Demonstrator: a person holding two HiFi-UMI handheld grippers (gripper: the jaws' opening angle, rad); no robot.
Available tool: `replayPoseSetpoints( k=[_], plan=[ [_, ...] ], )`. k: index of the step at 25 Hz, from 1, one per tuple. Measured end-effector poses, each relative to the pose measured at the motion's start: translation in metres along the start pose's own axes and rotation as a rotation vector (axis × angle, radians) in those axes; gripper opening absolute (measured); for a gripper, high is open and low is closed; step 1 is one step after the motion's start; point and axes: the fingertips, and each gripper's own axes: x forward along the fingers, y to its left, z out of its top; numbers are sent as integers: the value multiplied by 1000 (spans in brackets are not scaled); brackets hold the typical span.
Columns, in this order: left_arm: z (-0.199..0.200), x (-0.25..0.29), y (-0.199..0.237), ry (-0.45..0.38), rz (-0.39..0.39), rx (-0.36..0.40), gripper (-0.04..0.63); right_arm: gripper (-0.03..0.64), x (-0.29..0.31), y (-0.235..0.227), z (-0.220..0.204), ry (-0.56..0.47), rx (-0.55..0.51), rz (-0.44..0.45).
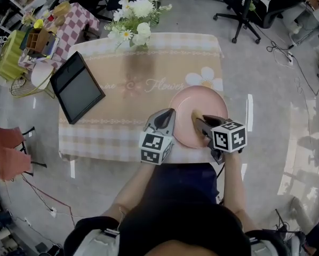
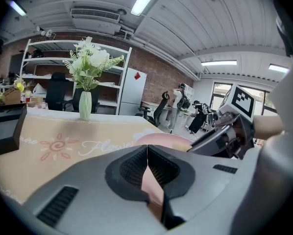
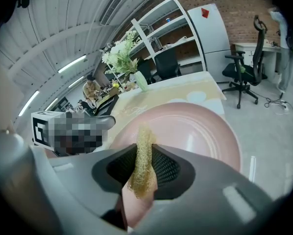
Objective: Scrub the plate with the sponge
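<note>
A pink plate (image 1: 208,101) lies on the peach tablecloth near the table's front right corner. My left gripper (image 1: 170,113) sits at the plate's left rim, and in the left gripper view its jaws (image 2: 147,153) are shut with the pink rim (image 2: 155,192) wedged between them. My right gripper (image 1: 198,120) hovers over the plate's near side, shut on a thin tan sponge (image 3: 142,158). The sponge (image 1: 194,122) stands on edge above the plate's (image 3: 195,126) inner face; I cannot tell whether it touches.
A vase of white flowers (image 1: 134,16) stands at the table's far edge. A black tablet-like panel (image 1: 77,87) lies at the left edge. A red chair (image 1: 7,149) and a cluttered side table (image 1: 39,39) are to the left, office chairs (image 1: 247,7) behind.
</note>
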Motion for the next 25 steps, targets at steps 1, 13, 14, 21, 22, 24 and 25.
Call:
replayPoseSetpoints(
  k=[1,13,14,21,22,24,25],
  plan=[
    [0,0,-1,1,-1,0,11,91,-4,-6,2,-9,2,-17],
    [1,0,1,-4,26,-11,11,91,-34,-64,31,-80,3,-164],
    [1,0,2,-5,30,-12,11,91,-35,-67,33,-82,2,-175],
    [-2,-5,8,-4,67,-21,11,91,-36,-87,36,-75,-11,-228],
    [-2,-5,8,-4,71,-22,11,91,-35,-89,36,-69,-15,-234],
    [-4,-7,9,0,78,-24,11,91,-32,-91,34,-59,-20,-242],
    [-4,-8,10,1,82,-25,11,91,-29,-92,33,-52,-25,-247]
  ],
)
